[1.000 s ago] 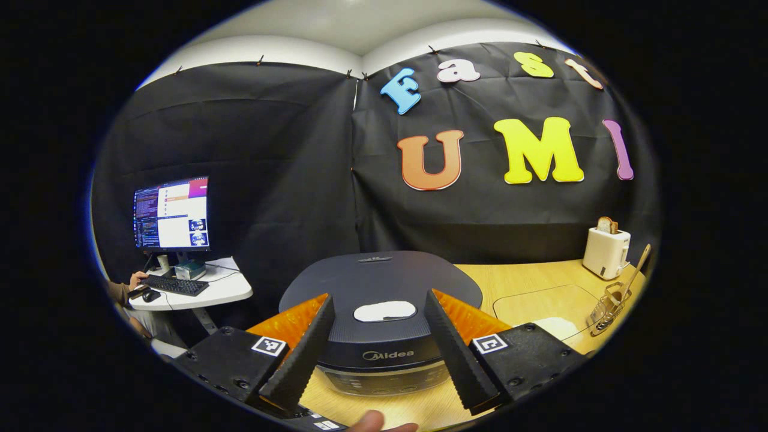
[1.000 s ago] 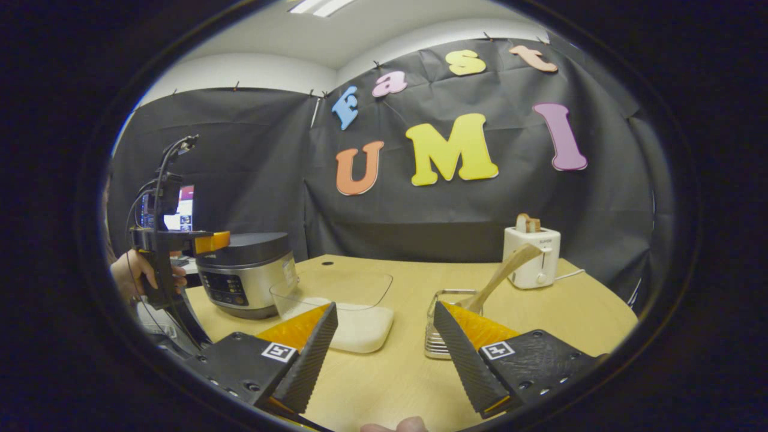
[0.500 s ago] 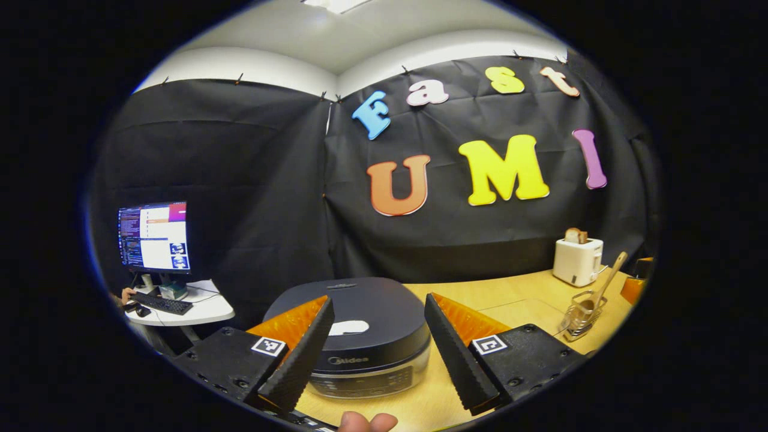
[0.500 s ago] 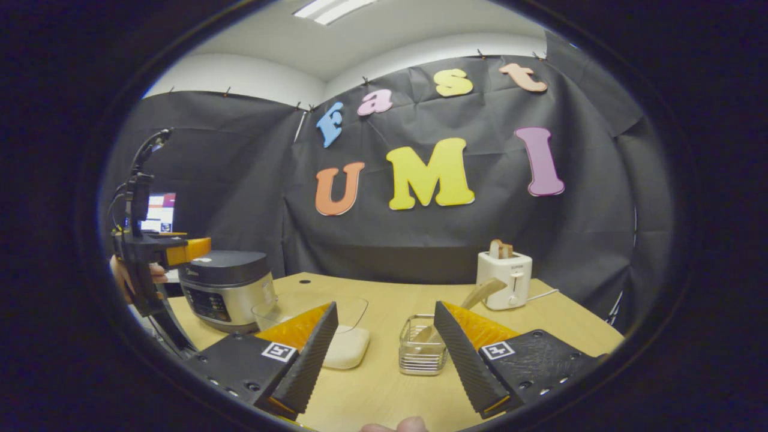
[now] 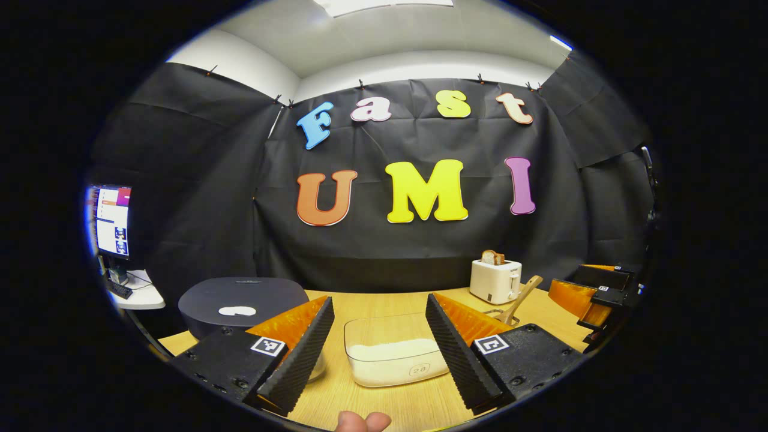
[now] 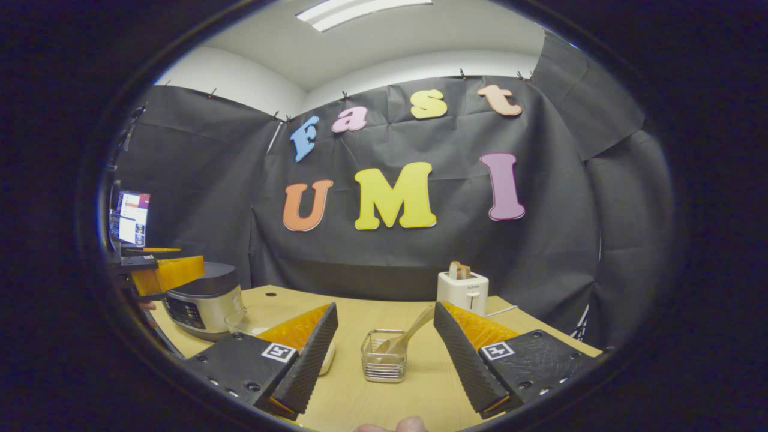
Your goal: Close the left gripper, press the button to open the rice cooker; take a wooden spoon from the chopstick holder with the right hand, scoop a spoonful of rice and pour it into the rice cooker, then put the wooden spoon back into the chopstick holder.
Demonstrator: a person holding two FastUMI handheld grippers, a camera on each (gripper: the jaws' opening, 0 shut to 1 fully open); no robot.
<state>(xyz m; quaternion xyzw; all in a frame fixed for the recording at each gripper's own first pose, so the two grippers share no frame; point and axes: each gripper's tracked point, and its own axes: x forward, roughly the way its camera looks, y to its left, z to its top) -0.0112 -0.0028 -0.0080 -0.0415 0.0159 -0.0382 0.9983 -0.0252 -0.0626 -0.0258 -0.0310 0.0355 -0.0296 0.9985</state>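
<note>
Left gripper view: left hand-held gripper [image 5: 378,351], fingers spread apart and empty, looks across the bench [image 5: 384,303] at the rice tub [image 5: 393,357].
Rice cooker: lid shut, standing off to that gripper's left [image 5: 243,306], not between the fingers.
Right gripper view: right hand-held gripper [image 6: 384,354], fingers apart, faces the chopstick holder [image 6: 384,363] just ahead.
Wooden spoon: stands in the holder [image 6: 408,339], handle leaning up to the right.
Lid button: possibly the pale patch on the lid; too small to tell.
Judgement: left gripper nearer the cooker, must swing left and close first.
</note>
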